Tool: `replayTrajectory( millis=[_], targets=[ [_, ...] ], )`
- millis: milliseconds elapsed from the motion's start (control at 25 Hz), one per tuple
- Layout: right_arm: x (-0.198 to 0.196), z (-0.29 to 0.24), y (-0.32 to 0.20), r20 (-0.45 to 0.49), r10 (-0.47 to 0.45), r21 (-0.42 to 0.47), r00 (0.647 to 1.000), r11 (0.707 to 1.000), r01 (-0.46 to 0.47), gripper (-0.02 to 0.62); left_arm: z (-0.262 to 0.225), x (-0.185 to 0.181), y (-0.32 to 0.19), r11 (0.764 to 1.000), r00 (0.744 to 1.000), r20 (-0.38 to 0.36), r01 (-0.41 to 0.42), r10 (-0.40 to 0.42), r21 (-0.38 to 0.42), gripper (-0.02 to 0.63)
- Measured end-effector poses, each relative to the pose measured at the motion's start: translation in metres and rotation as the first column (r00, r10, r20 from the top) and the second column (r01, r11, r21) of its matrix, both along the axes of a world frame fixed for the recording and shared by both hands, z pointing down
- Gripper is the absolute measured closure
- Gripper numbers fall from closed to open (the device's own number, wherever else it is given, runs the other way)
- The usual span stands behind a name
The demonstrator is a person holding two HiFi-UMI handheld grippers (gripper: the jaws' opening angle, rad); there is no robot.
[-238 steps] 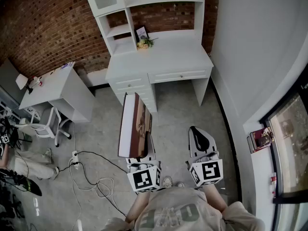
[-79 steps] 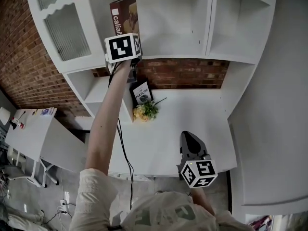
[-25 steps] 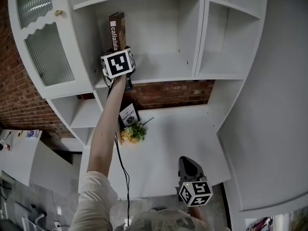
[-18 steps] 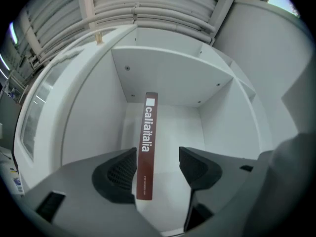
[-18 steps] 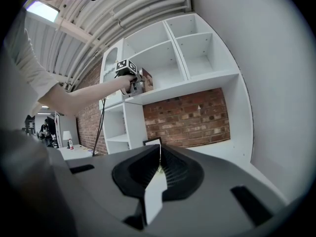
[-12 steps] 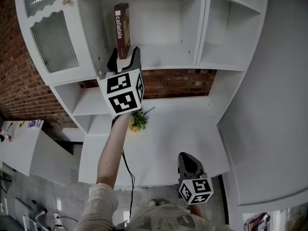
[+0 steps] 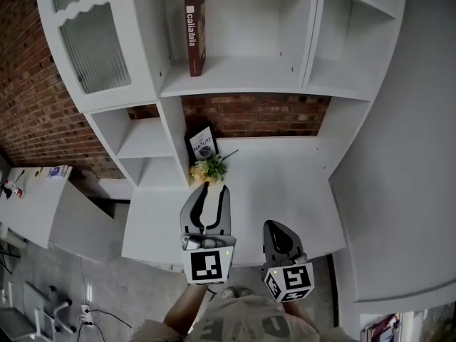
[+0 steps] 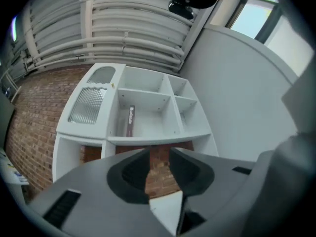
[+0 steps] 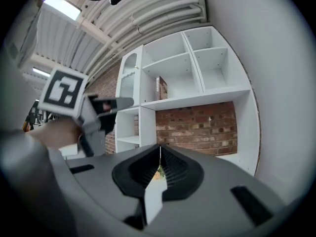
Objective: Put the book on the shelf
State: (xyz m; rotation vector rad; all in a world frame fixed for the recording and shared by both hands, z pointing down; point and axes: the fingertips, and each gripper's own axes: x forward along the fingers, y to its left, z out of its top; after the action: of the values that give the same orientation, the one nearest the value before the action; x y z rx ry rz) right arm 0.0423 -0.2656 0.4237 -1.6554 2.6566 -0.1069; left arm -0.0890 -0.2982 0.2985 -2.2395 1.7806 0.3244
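On the upper shelf [image 7: 235,73], at its left end, the book [image 7: 194,34] stands upright, spine outward. Left gripper [image 7: 212,189], the nearer, sits well below it, jaws closing on nothing. Right gripper [image 7: 275,228] is pressed together, empty. Placement judged complete.

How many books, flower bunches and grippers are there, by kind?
Books: 2, brown book on shelf, Nature book on desk
Flower bunch: 1
Grippers: 2, left gripper (jaws closing, empty), right gripper
Total: 5
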Motion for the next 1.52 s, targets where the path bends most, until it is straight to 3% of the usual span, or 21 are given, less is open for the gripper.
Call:
replayTrajectory(
  millis=[80,160,320,600,920,1120,1520],
  targets=[
    [-0.01,-0.01,0.002,-0.025,-0.018,0.05,1.0,0.999,0.019,0.578,0.045,0.008,0.021,0.998,0.998,-0.049,-0.04,0.037,-0.055,0.575],
    [-0.02,-0.018,0.005,-0.043,-0.035,0.097,0.998,0.995,0.039,0.578,0.081,0.013,0.037,0.992,0.998,-0.051,-0.05,0.044,-0.118,0.592],
    [-0.038,-0.016,0.011,-0.029,-0.066,0.13,0.997,0.989,0.069,0.578,0.1,0.009,0.049,0.986,0.999,-0.042,-0.02,0.013,-0.163,0.592],
    [-0.066,-0.003,0.02,-0.027,-0.144,0.113,0.989,0.983,0.146,0.578,0.1,0.0,0.055,0.986,0.999,-0.032,-0.002,-0.003,-0.168,0.592],
    [-0.06,-0.002,0.02,-0.056,-0.116,0.086,0.992,0.989,0.121,0.578,0.107,-0.003,0.057,0.979,1.0,-0.026,0.009,-0.015,-0.206,0.592],
    [-0.06,0.008,0.023,-0.043,-0.117,0.043,0.992,0.992,0.118,0.578,0.131,-0.003,0.059,0.965,1.0,0.02,0.01,-0.004,-0.261,0.592],
    [-0.061,0.016,0.026,-0.058,-0.125,0.024,0.991,0.992,0.126,0.578,0.136,-0.009,0.059,0.96,0.999,-0.009,0.028,-0.032,-0.278,0.592]
  ],
)
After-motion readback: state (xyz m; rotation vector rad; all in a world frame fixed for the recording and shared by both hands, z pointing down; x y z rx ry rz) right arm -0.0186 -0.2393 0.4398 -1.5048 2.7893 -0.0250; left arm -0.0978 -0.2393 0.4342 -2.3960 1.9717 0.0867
